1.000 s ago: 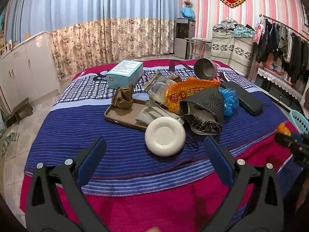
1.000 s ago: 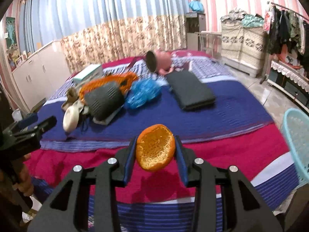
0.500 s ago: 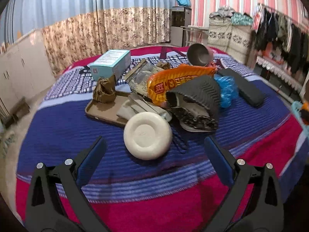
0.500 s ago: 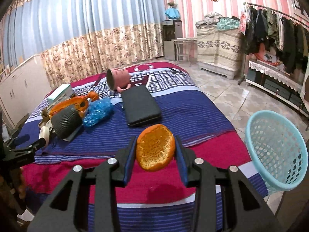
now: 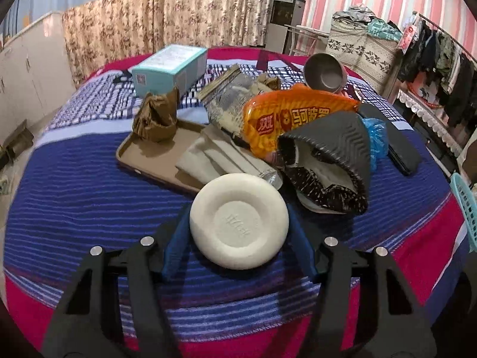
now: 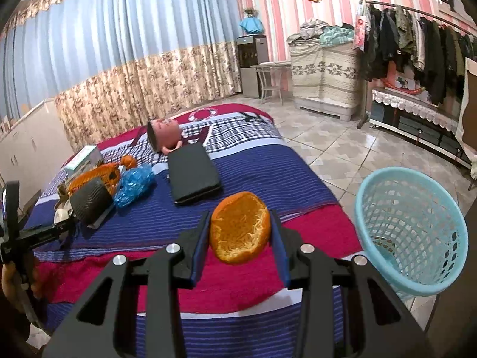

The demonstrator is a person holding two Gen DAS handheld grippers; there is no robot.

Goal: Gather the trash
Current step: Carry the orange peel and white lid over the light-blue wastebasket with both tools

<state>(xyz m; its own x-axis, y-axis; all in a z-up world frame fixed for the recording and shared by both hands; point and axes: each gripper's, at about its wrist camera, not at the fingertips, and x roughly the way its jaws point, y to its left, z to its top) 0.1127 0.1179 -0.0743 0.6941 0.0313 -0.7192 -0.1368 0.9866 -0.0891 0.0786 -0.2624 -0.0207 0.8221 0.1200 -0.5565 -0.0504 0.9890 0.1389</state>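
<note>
A white round disc (image 5: 238, 220) lies on the striped bedspread (image 5: 74, 208) by the front of a pile of litter. My left gripper (image 5: 238, 226) is closing on it, and the blue pads (image 5: 176, 244) touch its two sides. In the right wrist view that gripper (image 6: 38, 232) shows at the far left, with a hand under it. My right gripper (image 6: 240, 229) is shut on a hollow half of orange peel (image 6: 240, 226), held in the air over the bed's red end. A light blue mesh basket (image 6: 411, 232) stands on the floor to its right.
Behind the disc are a brown tray (image 5: 140, 155), crumpled brown paper (image 5: 155, 116), an orange snack bag (image 5: 292, 116), a dark quilted slipper (image 5: 328, 161), a blue plastic bag (image 5: 377, 137), a teal box (image 5: 170, 68), a bowl (image 5: 325, 71) and a black flat case (image 6: 193, 170). A clothes rack (image 6: 417, 44) lines the right wall.
The left gripper has come forward and down to the white disc, and its jaws have narrowed from wide apart onto its sides. The right gripper swung right with the peel, bringing the basket into view.
</note>
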